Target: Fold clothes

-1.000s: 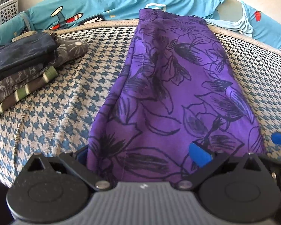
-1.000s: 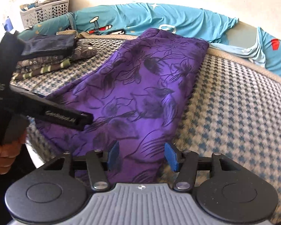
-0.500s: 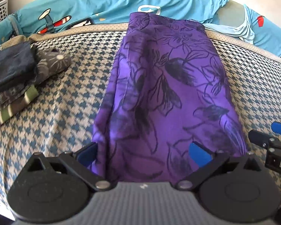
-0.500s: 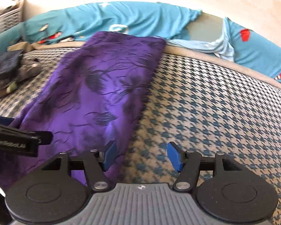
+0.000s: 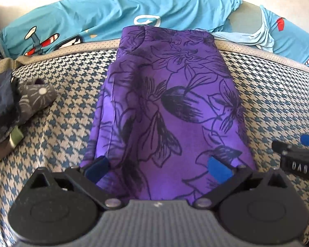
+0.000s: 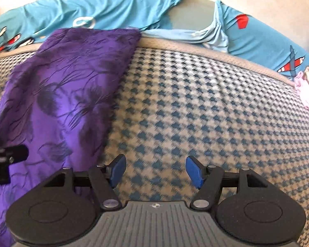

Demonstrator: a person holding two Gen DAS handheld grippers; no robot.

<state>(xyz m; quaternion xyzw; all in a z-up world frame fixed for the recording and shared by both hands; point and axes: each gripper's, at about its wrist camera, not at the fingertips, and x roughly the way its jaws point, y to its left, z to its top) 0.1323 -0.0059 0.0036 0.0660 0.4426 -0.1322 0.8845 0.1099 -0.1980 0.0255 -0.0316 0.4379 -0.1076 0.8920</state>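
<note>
Both risks are seen: purple flower-printed cloth [image 5: 171, 107] between the wide-spread left tool [image 5: 157, 167] is apparently ungripped, while the empty, opening right tool [image 6: 154, 169] could miss its edge.

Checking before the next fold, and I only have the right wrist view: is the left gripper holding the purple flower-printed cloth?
Observer: The left gripper stands wide open over the purple flower-printed cloth's near end; no pad visibly clamps it.
Operator: Anything left of the cloth?
Observer: A stack of dark folded clothes lies on the houndstooth cover.
Operator: And my right gripper?
Observer: The right gripper is opening over bare cover, nothing between the pads.
</note>
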